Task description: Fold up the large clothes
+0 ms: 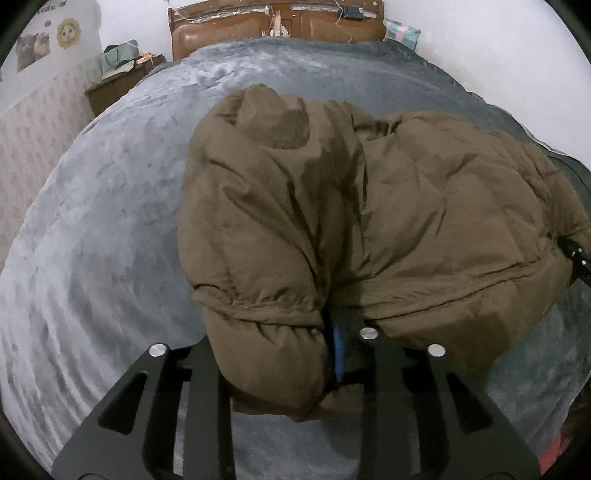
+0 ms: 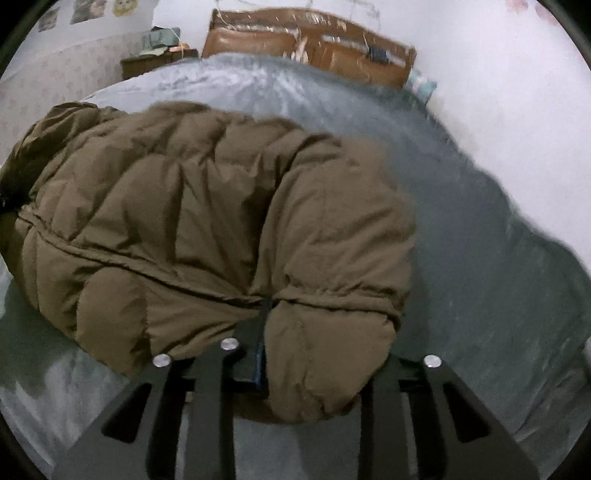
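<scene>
A brown puffer jacket (image 1: 332, 206) lies bunched and folded over on a grey bed cover (image 1: 103, 229). My left gripper (image 1: 332, 350) is shut on the jacket's near edge, its blue-padded fingers mostly buried in the fabric. In the right wrist view the same jacket (image 2: 207, 206) fills the left and middle, and my right gripper (image 2: 262, 354) is shut on its near edge at the other end. Part of the right gripper (image 1: 578, 258) shows at the right edge of the left wrist view. Both hold the edge slightly above the bed.
A wooden headboard (image 1: 280, 29) stands at the far end of the bed, also in the right wrist view (image 2: 306, 40). A low brown cabinet (image 1: 114, 88) with clutter is at the far left by the wall. A checked pillow (image 1: 400, 33) lies far right.
</scene>
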A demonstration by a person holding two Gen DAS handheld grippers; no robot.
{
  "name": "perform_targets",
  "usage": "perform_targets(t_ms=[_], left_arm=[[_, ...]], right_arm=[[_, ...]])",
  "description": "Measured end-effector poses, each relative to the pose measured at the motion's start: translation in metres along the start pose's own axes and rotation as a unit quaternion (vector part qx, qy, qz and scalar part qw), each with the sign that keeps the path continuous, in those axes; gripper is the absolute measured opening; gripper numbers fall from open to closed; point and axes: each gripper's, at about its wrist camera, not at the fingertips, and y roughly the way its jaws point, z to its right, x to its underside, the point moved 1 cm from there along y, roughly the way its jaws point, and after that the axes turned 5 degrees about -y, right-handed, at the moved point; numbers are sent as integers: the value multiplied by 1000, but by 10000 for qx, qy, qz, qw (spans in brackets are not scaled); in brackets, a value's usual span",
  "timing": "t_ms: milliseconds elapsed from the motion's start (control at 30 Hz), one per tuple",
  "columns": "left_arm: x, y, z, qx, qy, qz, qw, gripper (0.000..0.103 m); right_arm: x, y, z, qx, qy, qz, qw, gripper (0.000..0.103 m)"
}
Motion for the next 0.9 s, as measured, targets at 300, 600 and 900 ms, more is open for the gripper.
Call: perform_targets(t_ms=[300, 600, 900], left_arm=[[-12, 16, 11, -210, 58, -13, 9998, 68], [7, 0, -27, -314, -8, 51, 9995, 90], [23, -6, -66, -224, -161, -19, 9996, 97]], right_arm=[[-2, 2, 6, -163, 191, -228, 9994, 45], [-1, 6, 17, -293, 364, -297, 9985, 61], [14, 3, 35, -444, 913, -140, 9947, 77]])
